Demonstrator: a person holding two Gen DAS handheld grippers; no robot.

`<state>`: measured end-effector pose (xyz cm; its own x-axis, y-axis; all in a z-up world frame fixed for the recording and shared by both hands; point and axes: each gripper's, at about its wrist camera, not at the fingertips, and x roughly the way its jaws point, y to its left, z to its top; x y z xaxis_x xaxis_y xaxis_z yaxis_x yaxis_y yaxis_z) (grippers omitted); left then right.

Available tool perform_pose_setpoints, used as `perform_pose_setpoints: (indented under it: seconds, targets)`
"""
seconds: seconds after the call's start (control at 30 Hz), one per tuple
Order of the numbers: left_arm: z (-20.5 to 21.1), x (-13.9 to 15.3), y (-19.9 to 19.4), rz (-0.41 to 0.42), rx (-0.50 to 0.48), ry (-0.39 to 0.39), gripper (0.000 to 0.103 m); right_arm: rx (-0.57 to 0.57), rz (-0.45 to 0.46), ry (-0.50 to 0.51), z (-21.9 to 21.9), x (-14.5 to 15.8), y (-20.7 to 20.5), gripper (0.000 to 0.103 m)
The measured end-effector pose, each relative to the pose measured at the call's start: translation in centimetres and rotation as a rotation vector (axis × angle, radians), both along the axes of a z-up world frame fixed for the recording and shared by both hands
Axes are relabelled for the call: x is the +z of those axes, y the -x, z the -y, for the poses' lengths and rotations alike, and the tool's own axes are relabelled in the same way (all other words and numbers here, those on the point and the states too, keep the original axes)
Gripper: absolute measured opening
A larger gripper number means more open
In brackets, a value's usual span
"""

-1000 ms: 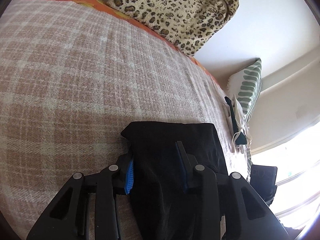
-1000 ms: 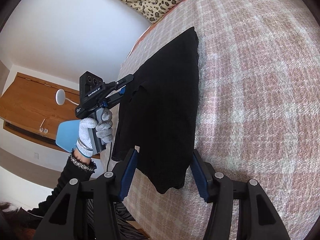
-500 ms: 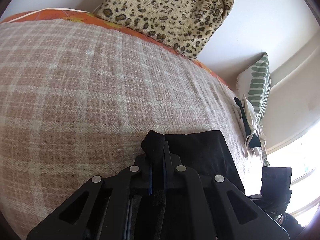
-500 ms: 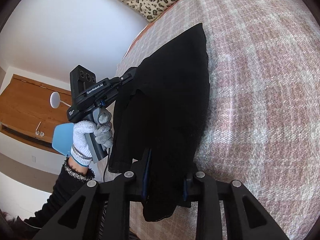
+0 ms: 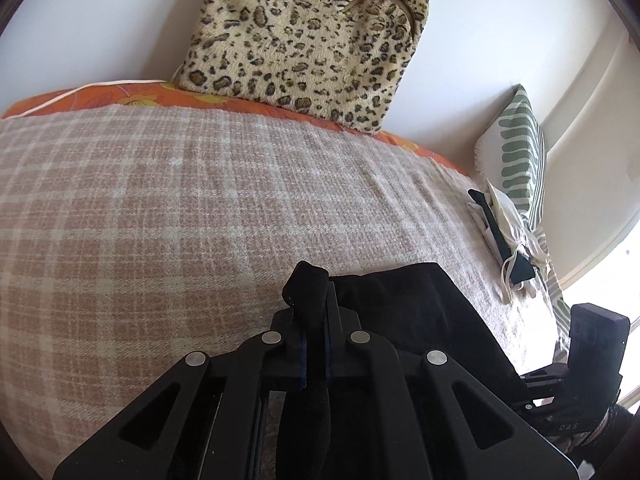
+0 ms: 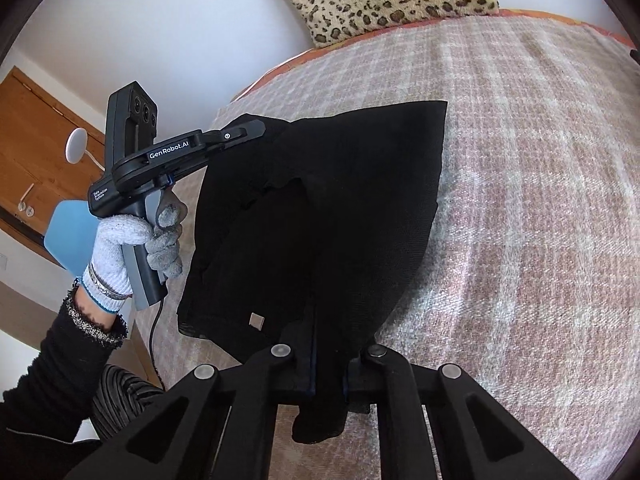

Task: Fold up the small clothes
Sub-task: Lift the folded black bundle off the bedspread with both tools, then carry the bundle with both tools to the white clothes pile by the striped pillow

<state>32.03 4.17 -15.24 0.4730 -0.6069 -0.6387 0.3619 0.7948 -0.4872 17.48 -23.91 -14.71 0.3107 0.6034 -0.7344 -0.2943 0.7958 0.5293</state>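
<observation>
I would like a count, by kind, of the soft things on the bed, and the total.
Black garment, held by both grippers: 1
Cushions, leopard and green-striped: 2
Plaid blanket: 1
Small pile of white and dark cloth; number of pieces unclear: 1
Total: 5

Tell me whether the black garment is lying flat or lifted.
Partly lifted. The left gripper and right gripper each pinch a near corner of the black garment; its far edge rests on the blanket.
</observation>
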Motion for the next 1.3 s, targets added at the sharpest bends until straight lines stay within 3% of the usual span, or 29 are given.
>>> perform_pose_setpoints:
  seconds: [0.57,1.3]
  targets:
    - [3.2,3.6,1.4,0.092,-0.043,0.002,0.003,0.022,0.152,0.130,2.5,3.5,1.0,0.004]
    - [17.6,9.9,0.4,0.179,-0.183,0.033,0.003,-0.115,0.211,0.237,15.8,7.5,2.6,0.004]
